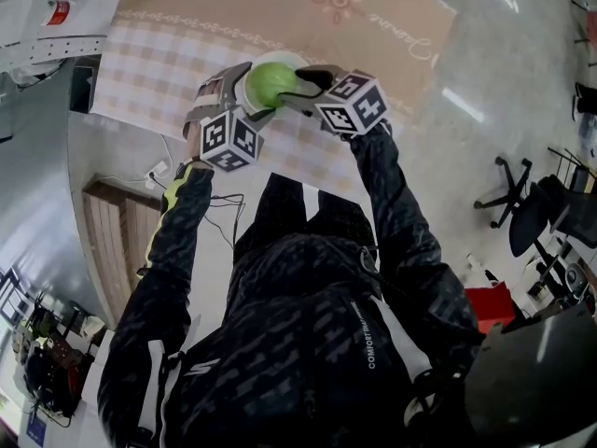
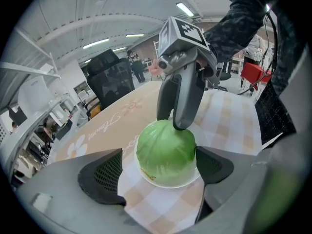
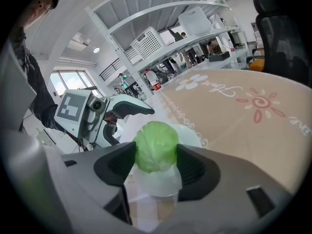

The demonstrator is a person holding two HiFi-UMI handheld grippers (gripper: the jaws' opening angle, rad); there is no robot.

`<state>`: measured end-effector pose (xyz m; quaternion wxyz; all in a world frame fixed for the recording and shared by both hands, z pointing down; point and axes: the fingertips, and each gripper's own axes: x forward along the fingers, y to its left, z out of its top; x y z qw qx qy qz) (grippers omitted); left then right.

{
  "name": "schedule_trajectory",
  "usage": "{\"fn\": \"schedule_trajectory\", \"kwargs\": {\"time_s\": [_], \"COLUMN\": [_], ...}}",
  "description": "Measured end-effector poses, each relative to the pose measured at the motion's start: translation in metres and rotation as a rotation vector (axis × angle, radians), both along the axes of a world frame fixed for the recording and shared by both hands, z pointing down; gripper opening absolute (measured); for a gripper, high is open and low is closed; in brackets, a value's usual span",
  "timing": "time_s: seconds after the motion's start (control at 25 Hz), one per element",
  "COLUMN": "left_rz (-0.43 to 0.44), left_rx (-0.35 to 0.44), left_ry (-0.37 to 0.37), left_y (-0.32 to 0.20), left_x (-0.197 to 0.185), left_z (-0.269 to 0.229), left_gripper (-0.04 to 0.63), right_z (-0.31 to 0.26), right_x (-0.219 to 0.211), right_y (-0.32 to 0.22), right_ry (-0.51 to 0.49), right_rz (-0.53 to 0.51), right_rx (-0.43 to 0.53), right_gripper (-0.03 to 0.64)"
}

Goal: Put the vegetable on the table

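A green cabbage (image 1: 270, 82) rests on or just above a white plate (image 1: 284, 60) on the checked and beige tablecloth (image 1: 168, 63). My right gripper (image 1: 294, 87) comes in from the right, shut on the cabbage (image 3: 156, 145), both pads pressed to its sides. The plate (image 3: 191, 133) shows behind and under it. My left gripper (image 1: 244, 96) comes from the left and stands open, its jaws wide on either side of the cabbage (image 2: 165, 150) and the plate (image 2: 161, 183). In the left gripper view the right gripper's fingers (image 2: 183, 106) reach down onto the top of the cabbage.
The table's near edge runs just below the grippers, with the person's legs and body under it. Office chairs (image 1: 522, 203) and a red box (image 1: 490, 306) stand on the floor at the right. A wooden panel (image 1: 117, 241) lies at the left. Shelving (image 3: 195, 28) lines the room.
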<state>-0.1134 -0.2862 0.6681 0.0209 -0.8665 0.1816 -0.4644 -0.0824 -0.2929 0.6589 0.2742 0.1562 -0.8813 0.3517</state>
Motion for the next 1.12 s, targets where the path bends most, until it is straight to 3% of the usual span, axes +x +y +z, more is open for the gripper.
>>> {"fn": "schedule_trajectory", "kwargs": {"time_s": [0.24, 0.4, 0.44, 0.52, 0.56, 0.68, 0.76, 0.88, 0.96, 1.12], "left_rz": [-0.044, -0.075, -0.079, -0.086, -0.092, -0.125, -0.148, -0.171, -0.189, -0.245], "left_rx": [-0.018, -0.032, -0.018, 0.026, 0.045, 0.063, 0.081, 0.12, 0.147, 0.16], "left_ry": [0.037, 0.084, 0.09, 0.093, 0.096, 0.116, 0.121, 0.118, 0.124, 0.176], "left_y": [0.004, 0.007, 0.007, 0.007, 0.006, 0.007, 0.005, 0.005, 0.005, 0.006], "left_x": [-0.004, -0.002, -0.002, -0.003, -0.003, -0.003, -0.003, -0.005, -0.007, -0.008], "left_z": [-0.006, -0.016, -0.02, -0.03, -0.034, -0.04, -0.045, -0.052, -0.058, -0.067], "left_gripper": [0.453, 0.451, 0.429, 0.226, 0.187, 0.167, 0.117, 0.071, -0.002, -0.002], "right_z": [-0.002, -0.007, -0.009, -0.015, -0.018, -0.027, -0.032, -0.037, -0.041, -0.054], "right_x": [0.001, 0.001, 0.002, 0.003, 0.004, 0.001, -0.001, 0.001, 0.005, 0.003], "right_y": [0.0, 0.005, 0.005, 0.003, 0.002, 0.005, 0.007, 0.01, 0.01, 0.015], "right_ry": [0.034, 0.062, 0.074, 0.098, 0.104, 0.096, 0.091, 0.093, 0.096, 0.061], "right_rz": [0.01, -0.005, -0.004, 0.006, 0.008, -0.007, -0.031, -0.032, -0.01, -0.01], "right_rx": [0.05, 0.088, 0.102, 0.143, 0.161, 0.173, 0.182, 0.197, 0.216, 0.231], "right_gripper": [0.261, 0.219, 0.219, 0.187, 0.184, 0.184, 0.179, 0.14, 0.083, 0.051]}}
